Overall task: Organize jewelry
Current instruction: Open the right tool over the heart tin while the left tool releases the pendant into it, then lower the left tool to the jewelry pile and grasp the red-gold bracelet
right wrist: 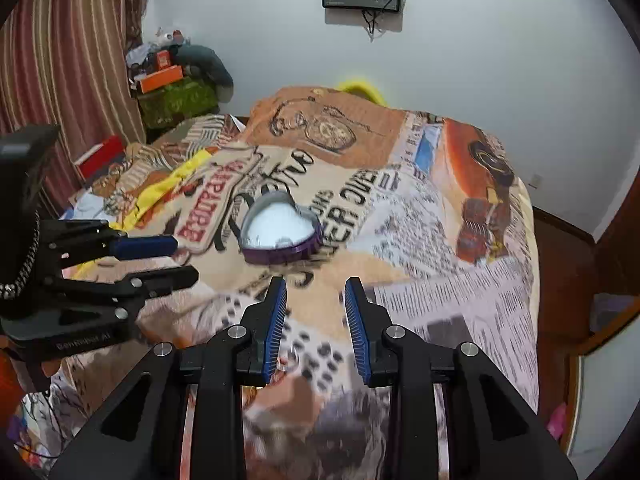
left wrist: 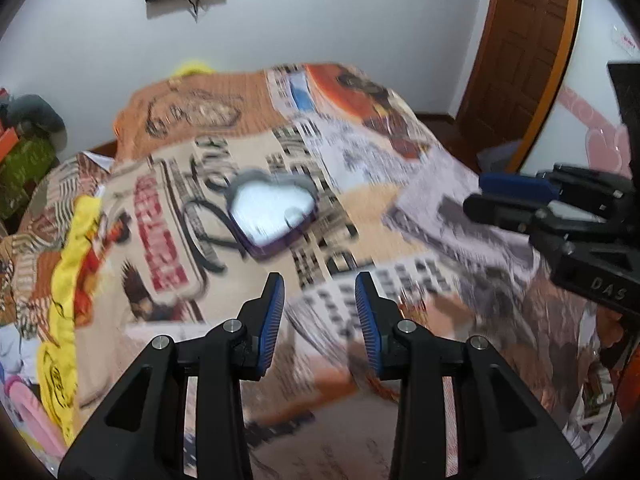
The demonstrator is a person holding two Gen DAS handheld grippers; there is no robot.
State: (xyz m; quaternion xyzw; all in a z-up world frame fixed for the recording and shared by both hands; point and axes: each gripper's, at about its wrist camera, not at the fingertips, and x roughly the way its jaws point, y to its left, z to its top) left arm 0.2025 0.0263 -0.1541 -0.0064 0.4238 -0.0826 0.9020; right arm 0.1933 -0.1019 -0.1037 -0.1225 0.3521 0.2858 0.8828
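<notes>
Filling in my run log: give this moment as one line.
left gripper: open, empty | right gripper: open, empty | purple heart-shaped box: lid off, on printed blanket, ahead of both grippers, untouched

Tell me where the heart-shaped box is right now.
The heart-shaped box sits open on the printed blanket, ahead of both open grippers, slightly left of centre in each wrist view.

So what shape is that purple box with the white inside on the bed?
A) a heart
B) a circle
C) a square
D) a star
A: the open purple box with white lining lying on the printed bedspread has two rounded lobes and a point, which makes a heart.
</notes>
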